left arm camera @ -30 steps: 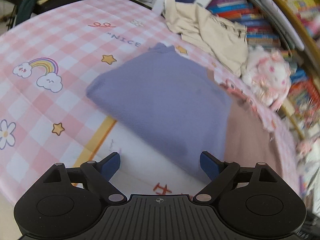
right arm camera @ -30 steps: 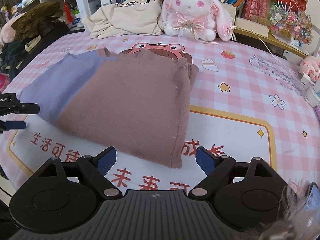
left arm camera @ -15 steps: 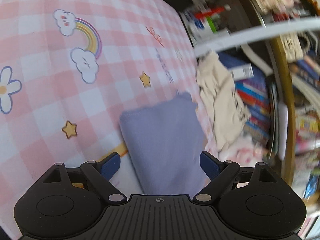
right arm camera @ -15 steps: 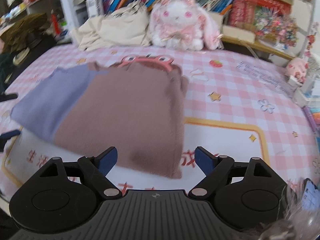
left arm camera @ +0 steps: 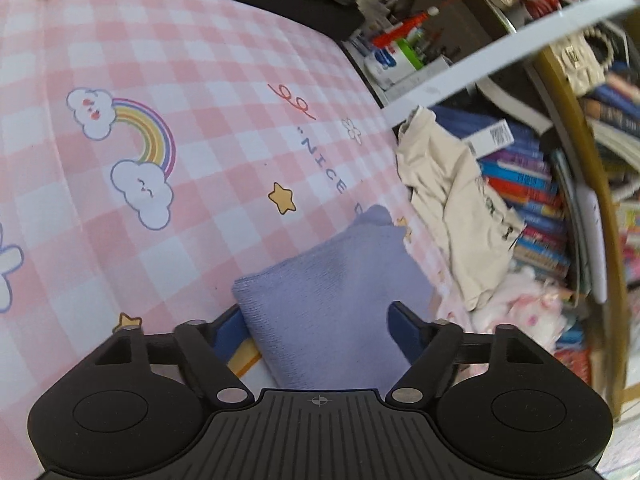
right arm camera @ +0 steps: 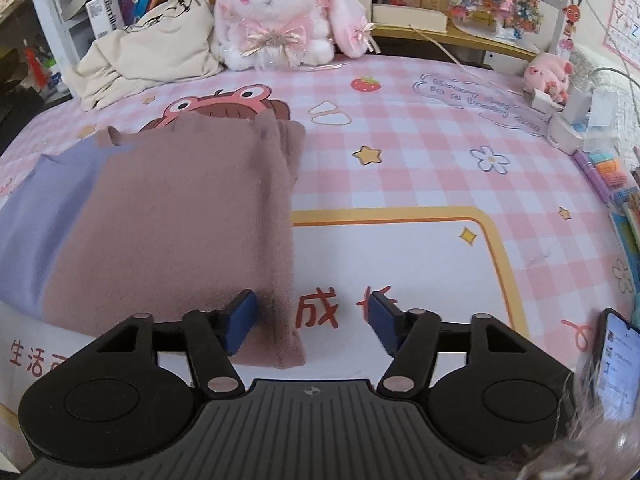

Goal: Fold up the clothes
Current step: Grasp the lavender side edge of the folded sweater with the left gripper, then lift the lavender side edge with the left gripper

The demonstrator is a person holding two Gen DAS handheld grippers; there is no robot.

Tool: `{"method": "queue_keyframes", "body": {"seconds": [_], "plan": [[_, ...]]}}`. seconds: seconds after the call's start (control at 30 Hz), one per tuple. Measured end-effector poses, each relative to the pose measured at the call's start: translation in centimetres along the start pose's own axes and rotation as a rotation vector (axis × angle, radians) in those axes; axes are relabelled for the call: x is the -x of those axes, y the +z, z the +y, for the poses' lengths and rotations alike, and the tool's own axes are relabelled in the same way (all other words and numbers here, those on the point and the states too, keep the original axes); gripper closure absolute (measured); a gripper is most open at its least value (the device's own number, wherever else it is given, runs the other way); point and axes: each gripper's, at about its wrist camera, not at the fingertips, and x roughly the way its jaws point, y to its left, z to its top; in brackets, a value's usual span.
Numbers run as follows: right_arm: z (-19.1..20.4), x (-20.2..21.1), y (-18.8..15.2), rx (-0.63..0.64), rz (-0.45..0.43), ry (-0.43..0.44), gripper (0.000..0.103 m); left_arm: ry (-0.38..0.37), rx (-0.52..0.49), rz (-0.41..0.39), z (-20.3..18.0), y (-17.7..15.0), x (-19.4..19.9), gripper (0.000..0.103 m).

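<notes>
Looking from big to small, I start with the bed [right arm camera: 400,184]. Its pink check sheet is flat, so it is a good place to fold on.

On the sheet lies the top [right arm camera: 172,216], part brown and part purple. It is already folded into a neat block, and I think one more fold is what I want now. That is why I have one gripper at each near corner.

My right gripper [right arm camera: 310,322] sits at the brown corner. Its jaws have just been closing, but they are apart for now. The left finger rests on the cloth and the corner's edge lies between the two. Nothing is pinched yet.

My left gripper [left arm camera: 316,326] sits at the purple end [left arm camera: 332,300]. Its jaws have just been closing too. The cloth fills the gap between them, and I cannot tell if the pads press on it yet.

The cream cloth [right arm camera: 152,40] and the bunny [right arm camera: 276,12] sit at the back, well out of my way.
</notes>
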Motion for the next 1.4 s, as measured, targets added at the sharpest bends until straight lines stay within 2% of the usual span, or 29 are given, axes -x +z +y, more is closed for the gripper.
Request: {"method": "queue_keyframes", "body": {"seconds": [0.03, 0.07, 0.1, 0.17, 0.2, 0.3, 0.37, 0.57, 0.8, 0.9, 1.0, 1.07, 1.2, 1.4], "plan": [[0.1, -0.1, 0.0, 0.001, 0.004, 0.007, 0.054, 0.003, -0.002, 0.013, 0.1, 0.1, -0.1, 0.054], [0.2, -0.2, -0.1, 0.002, 0.006, 0.015, 0.058, 0.007, -0.005, 0.026, 0.3, 0.1, -0.3, 0.069], [0.3, -0.3, -0.1, 0.004, 0.007, 0.022, 0.06, 0.009, -0.006, 0.038, 0.4, 0.2, -0.4, 0.077], [0.6, -0.4, -0.1, 0.007, 0.008, 0.038, 0.068, -0.017, -0.02, 0.044, 0.5, 0.1, -0.1, 0.089], [0.8, -0.5, 0.0, 0.011, 0.008, 0.043, 0.07, -0.057, -0.074, 0.025, -0.2, -0.1, 0.5, 0.091], [1.2, -0.6, 0.0, 0.024, 0.007, 0.042, 0.072, -0.174, -0.231, -0.029, -2.2, -0.7, 2.3, 0.09], [1.3, -0.6, 0.0, 0.023, 0.008, 0.041, 0.072, -0.221, -0.252, -0.011, -2.7, -0.7, 2.4, 0.084], [1.1, -0.6, 0.0, 0.008, 0.007, 0.045, 0.072, -0.114, 0.0, 0.072, 1.0, -0.1, -0.1, 0.078], [1.2, -0.7, -0.2, 0.003, 0.001, 0.046, 0.072, -0.119, -0.004, 0.071, 1.3, -0.1, -1.8, 0.076], [1.3, -0.7, -0.2, 0.002, -0.001, 0.043, 0.072, -0.134, -0.005, 0.082, 1.2, 0.0, -2.1, 0.079], [1.3, -0.7, -0.2, -0.003, -0.001, 0.041, 0.072, -0.149, 0.001, 0.104, 1.6, 0.1, -2.5, 0.091], [1.3, -0.7, -0.2, -0.007, 0.001, 0.043, 0.072, -0.161, 0.014, 0.105, 2.0, 0.4, -2.5, 0.093], [2.0, -0.9, -0.1, 0.019, 0.011, 0.085, 0.072, -0.153, 0.004, 0.068, 2.4, 1.1, -1.6, 0.093], [3.9, -1.2, 0.7, 0.11, 0.005, 0.123, 0.065, -0.122, -0.011, 0.041, 3.6, 2.5, -0.7, 0.093]]}}
